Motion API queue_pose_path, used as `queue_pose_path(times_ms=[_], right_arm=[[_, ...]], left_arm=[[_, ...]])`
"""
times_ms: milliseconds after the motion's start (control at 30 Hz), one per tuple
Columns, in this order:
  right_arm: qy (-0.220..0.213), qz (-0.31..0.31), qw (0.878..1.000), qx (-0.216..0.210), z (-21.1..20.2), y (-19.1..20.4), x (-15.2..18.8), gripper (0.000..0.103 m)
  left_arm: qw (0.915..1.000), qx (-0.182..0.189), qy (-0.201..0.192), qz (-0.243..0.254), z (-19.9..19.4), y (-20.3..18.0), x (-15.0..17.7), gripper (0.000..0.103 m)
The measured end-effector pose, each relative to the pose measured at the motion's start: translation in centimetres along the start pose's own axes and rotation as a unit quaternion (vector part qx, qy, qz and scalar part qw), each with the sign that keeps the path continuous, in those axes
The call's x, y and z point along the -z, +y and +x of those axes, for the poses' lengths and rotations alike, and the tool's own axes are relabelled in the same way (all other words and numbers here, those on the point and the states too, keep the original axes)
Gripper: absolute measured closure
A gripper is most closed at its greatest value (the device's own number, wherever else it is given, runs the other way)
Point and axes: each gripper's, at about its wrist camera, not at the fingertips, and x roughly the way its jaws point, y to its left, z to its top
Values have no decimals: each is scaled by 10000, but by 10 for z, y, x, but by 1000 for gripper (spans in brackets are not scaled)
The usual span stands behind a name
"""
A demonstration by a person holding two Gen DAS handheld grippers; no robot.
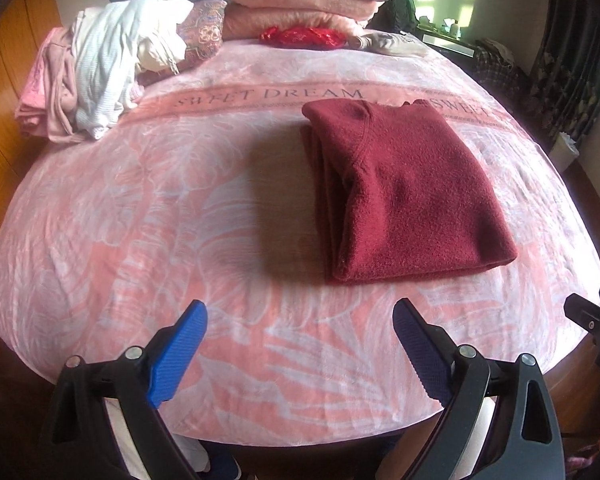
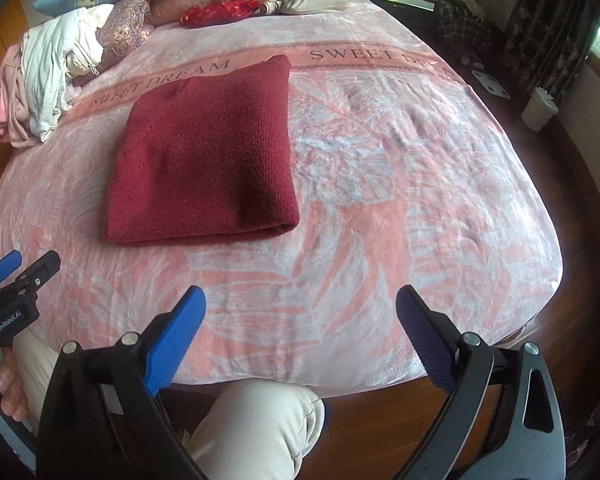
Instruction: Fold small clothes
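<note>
- Sweater lies folded square on the bed, apparently finished.
- Left claw and right claw both hang released and empty near the bed's edge, clear of it.
- Unfolded pile waits at the far corner, likely next.

One folded red sweater, two grippers, two pillows, one clothes pile.
</note>
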Motion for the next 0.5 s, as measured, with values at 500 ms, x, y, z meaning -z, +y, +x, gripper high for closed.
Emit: queue_pose_path(times_ms=[500], right_arm=[[-39,-28,9999,-146,-5,10,4,7]], left_arm=[[9999,-46,-101,-8,-13,6,2,9]])
